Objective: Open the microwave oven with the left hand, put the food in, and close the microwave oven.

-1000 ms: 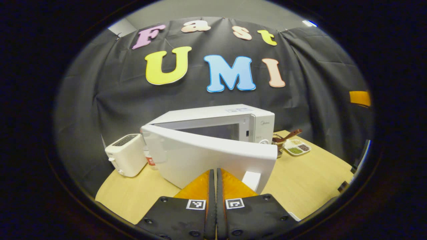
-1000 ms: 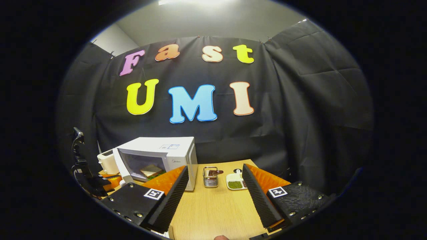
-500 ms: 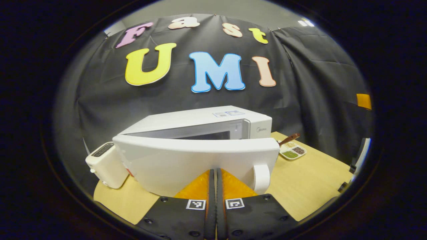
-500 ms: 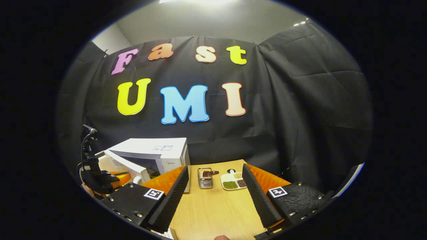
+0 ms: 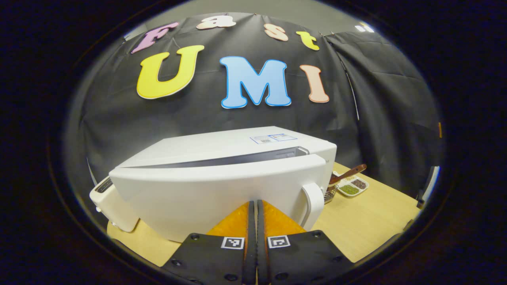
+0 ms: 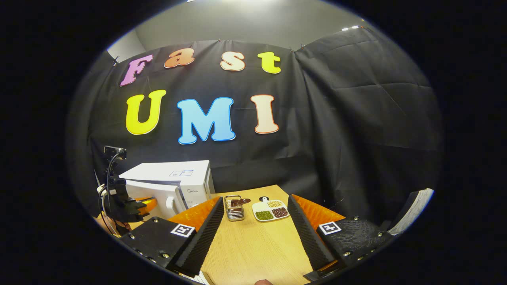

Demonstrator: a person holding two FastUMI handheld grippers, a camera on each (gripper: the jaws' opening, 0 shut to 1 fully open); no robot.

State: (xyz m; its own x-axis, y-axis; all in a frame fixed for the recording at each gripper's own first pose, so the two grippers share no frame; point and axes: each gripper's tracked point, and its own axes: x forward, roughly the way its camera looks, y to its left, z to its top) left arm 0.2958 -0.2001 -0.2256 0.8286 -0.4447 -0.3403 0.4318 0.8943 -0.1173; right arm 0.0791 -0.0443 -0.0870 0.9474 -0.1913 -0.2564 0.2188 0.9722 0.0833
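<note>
A white microwave oven (image 5: 237,146) stands on the wooden table (image 5: 368,221), its door (image 5: 214,194) nearly swung to, with a narrow dark gap left along the top. My left gripper (image 5: 254,204) is shut, its tips pressed against the door's outer face just left of the white handle (image 5: 315,204). In the right gripper view the microwave (image 6: 174,180) sits at the left, with the left gripper (image 6: 128,206) and a hand in front of its door. My right gripper (image 6: 255,215) hangs open over the table with nothing between its fingers. The food inside is hidden.
A white toaster (image 5: 109,206) stands left of the microwave. A metal rack with a brown-handled utensil (image 6: 234,206) and a white dish of beans (image 6: 271,209) sit to the microwave's right. A white object (image 6: 412,209) lies at the far right edge.
The microwave door has swung from about half open to almost shut, pushed by my left gripper moving forward. The right gripper has drifted back and rightward, staying open.
</note>
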